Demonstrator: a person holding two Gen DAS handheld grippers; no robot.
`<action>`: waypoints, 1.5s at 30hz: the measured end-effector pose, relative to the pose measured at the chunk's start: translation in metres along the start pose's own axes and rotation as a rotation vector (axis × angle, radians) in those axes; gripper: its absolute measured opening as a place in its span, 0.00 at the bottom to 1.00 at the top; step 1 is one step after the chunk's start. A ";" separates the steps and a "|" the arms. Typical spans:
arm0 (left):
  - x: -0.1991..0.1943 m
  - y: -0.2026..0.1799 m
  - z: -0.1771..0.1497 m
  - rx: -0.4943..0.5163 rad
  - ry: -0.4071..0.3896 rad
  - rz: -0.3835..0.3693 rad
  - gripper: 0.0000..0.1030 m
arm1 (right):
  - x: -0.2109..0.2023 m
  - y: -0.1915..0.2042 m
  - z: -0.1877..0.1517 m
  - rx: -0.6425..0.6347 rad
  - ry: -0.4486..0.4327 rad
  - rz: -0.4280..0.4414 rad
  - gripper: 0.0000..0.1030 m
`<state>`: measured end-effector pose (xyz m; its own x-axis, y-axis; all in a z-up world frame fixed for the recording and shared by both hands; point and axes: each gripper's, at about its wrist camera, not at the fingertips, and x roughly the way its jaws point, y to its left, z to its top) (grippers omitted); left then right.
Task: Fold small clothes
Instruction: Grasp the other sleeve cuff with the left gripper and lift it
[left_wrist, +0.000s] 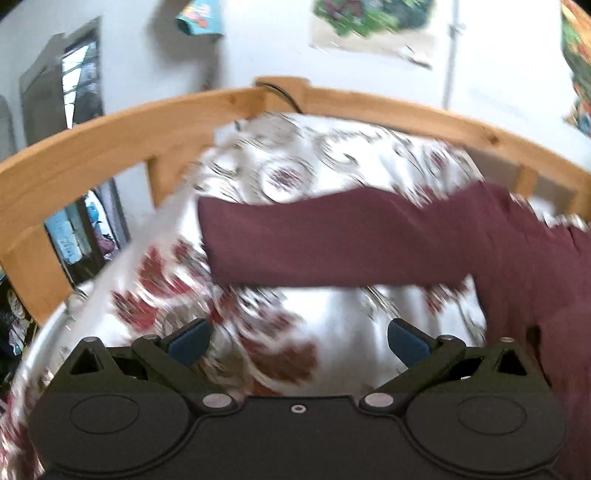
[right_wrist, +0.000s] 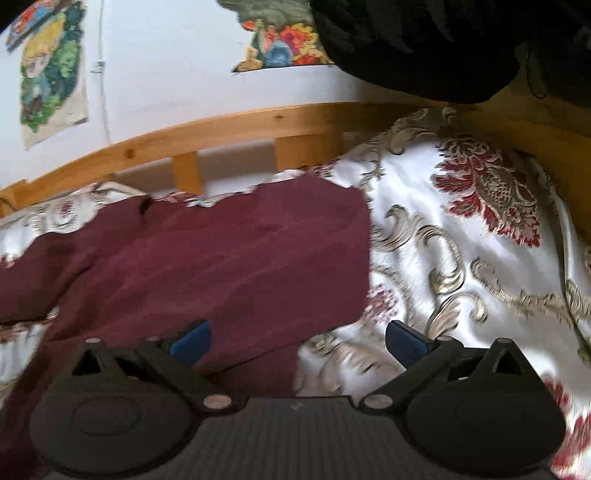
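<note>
A dark maroon garment (right_wrist: 221, 258) lies spread on a white floral bedspread (right_wrist: 461, 240). In the left wrist view one long sleeve (left_wrist: 332, 243) stretches leftward across the bedspread (left_wrist: 332, 314), with the body at the right edge. My left gripper (left_wrist: 299, 341) is open and empty, above the bedspread just in front of the sleeve. My right gripper (right_wrist: 297, 341) is open and empty, over the garment's near right edge; its left finger (right_wrist: 192, 341) is over the cloth, its right finger (right_wrist: 406, 343) over the bedspread.
A wooden bed rail (left_wrist: 110, 147) runs along the far side; it also shows in the right wrist view (right_wrist: 221, 133). The white wall behind carries posters (right_wrist: 51, 74). A dark object (right_wrist: 424, 44) hangs at the right wrist view's top right.
</note>
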<state>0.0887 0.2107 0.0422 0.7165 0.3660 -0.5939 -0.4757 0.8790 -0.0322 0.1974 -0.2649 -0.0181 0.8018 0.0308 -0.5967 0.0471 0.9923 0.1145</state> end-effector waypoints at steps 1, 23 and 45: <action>0.001 0.005 0.004 -0.016 -0.020 0.027 0.99 | -0.005 0.004 -0.002 0.000 0.004 0.011 1.00; 0.051 0.037 0.044 -0.253 -0.037 0.041 0.61 | -0.004 0.032 -0.027 -0.024 0.032 0.194 1.00; -0.044 -0.085 0.091 -0.024 -0.335 -0.475 0.08 | -0.003 0.031 -0.025 -0.004 0.033 0.219 1.00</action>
<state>0.1442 0.1477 0.1437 0.9747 0.0135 -0.2233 -0.0714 0.9648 -0.2530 0.1810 -0.2311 -0.0327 0.7727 0.2494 -0.5838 -0.1284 0.9620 0.2411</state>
